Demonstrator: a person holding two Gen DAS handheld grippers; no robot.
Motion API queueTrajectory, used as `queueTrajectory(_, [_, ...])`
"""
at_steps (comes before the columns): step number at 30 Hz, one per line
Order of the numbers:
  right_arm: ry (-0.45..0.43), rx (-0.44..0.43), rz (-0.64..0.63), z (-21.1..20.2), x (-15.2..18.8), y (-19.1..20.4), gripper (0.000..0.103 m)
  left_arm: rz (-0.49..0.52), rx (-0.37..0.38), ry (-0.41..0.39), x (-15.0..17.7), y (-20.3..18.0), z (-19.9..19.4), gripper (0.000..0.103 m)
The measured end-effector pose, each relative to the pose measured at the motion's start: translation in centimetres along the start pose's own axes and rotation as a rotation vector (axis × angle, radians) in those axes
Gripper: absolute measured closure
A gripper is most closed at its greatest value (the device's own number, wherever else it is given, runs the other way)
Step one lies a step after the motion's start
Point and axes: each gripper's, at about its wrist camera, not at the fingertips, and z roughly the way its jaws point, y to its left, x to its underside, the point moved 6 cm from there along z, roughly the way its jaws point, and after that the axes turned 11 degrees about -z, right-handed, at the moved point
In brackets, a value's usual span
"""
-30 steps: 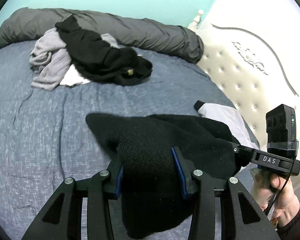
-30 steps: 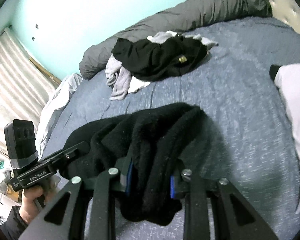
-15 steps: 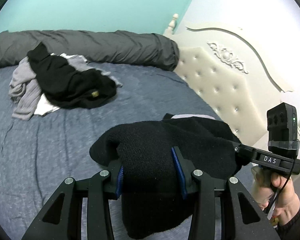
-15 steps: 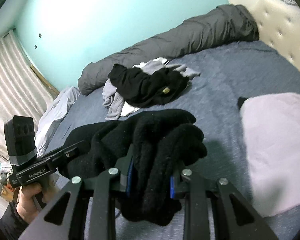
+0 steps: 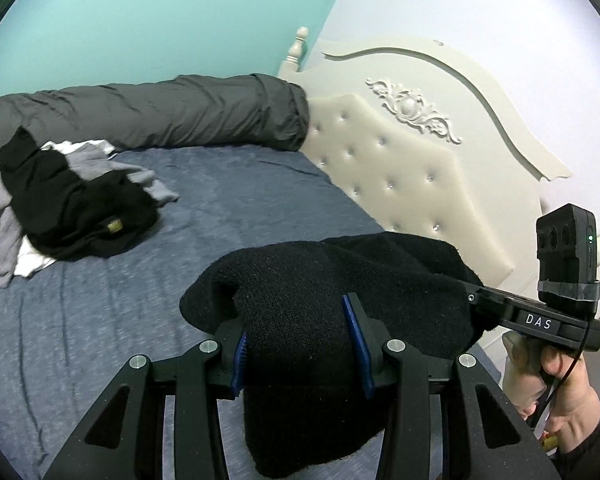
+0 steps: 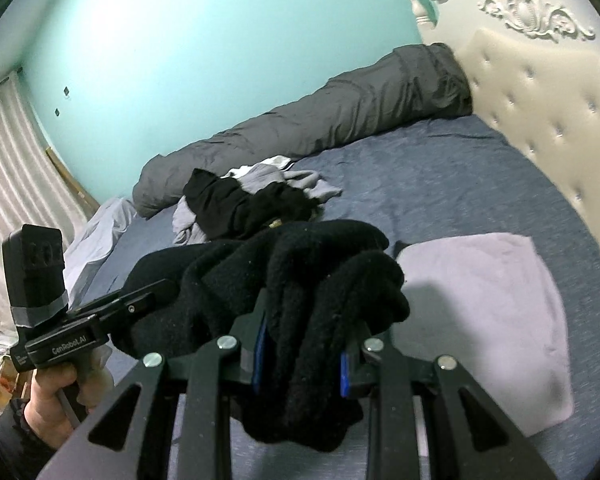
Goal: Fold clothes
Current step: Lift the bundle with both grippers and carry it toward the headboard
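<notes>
Black fleece, bunched thick, fills both of your claws: the black garment (image 5: 340,300) is pinched between the blue pads of the left gripper (image 5: 300,352) at one end and of the right gripper (image 6: 300,364) at the other. Each claw is clamped on a wad of cloth, not on a single edge, so the jaws stand partly apart with fabric packed between them. The left one carries the wider bundle.

You hold the garment clear of the blue bedsheet (image 5: 240,208). It spans the two grippers, and loose cloth hangs below each claw. A two-point hold of this kind lets you carry the piece as one compact bundle without dragging it across the sheet.

A folded pale garment (image 6: 480,312) lies flat on the sheet near the tufted headboard (image 6: 540,100), directly beyond the right gripper. Judged from this layout, that is the stack location, and the black piece is probably headed for it.

A pile of unfolded clothes (image 5: 60,216) sits well apart, further up the bed, beside the rolled grey duvet (image 5: 160,116). The pile keeps unsorted items away from finished ones.

Note that thick fleece held in wads may slump or open when released. Lower both ends level, so that the folds stay aligned.
</notes>
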Motion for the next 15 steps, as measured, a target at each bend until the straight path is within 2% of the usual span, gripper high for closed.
queueTrajectory(15, [-0.056,0.077,-0.012,-1.2,-4.1,-10.9,0.077,0.025,0.043,-0.003,-4.3,-6.2,9.7,0.058])
